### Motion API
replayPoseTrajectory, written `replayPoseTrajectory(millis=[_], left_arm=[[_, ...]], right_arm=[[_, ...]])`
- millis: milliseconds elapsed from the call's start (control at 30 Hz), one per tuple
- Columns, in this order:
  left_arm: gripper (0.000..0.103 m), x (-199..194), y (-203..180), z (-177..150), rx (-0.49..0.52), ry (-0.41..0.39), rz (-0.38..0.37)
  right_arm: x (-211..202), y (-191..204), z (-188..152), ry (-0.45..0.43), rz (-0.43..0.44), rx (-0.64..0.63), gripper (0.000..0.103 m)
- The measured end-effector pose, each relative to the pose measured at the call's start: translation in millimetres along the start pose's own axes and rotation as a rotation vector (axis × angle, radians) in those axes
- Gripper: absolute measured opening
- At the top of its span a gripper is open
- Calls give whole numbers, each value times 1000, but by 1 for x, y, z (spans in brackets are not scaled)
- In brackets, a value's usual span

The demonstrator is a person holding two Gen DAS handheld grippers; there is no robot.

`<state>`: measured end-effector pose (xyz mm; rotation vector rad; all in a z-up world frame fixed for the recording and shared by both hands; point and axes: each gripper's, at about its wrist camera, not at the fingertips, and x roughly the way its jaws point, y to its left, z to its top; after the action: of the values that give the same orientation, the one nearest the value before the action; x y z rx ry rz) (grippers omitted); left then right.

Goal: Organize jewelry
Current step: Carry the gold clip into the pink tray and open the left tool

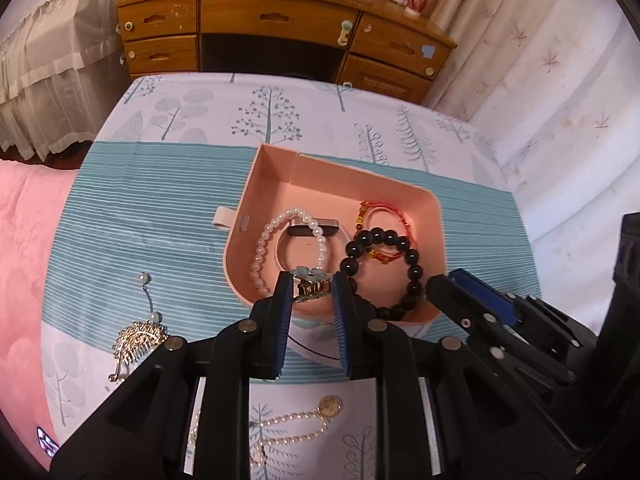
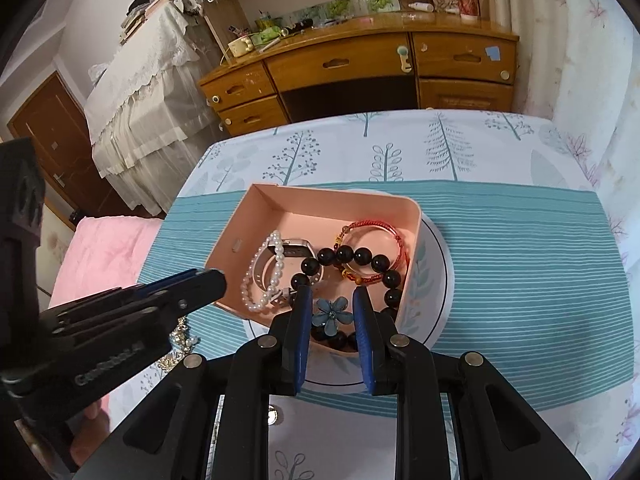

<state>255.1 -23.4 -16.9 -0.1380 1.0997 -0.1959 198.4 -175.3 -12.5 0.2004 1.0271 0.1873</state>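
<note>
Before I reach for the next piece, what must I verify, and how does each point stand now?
1. Flower clip inside the pink box: ok, it lies by the near wall.
2. Left gripper empty: ok, the right wrist view shows its tip away from the clip.
3. Right gripper empty: ok, the left wrist view shows the same.
4. All jewelry boxed: not ok, the gold comb and pearl chain lie outside on the cloth.
5. Box steady on its plate: cannot tell.
</note>
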Motion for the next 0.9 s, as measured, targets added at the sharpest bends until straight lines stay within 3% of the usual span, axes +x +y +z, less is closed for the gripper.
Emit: replayPoseTrajectory(millis=[233,400,533,567,900], left_arm=[[17,22,0,3,7,33,10],[19,23,0,2,18,54,5],[44,19,5,1,9,49,8],[46,16,7,0,1,41,10],[46,-15,30,-8,-27,12,37]], right_arm=[[18,-6,-1,27,-5,3,21],[23,-9,-1,27,-4,15,35],[18,-9,-1,14,-3,18,37],[17,-8,-2,12,-3,17,37],[-3,0,-9,-1,-8,-13,37]])
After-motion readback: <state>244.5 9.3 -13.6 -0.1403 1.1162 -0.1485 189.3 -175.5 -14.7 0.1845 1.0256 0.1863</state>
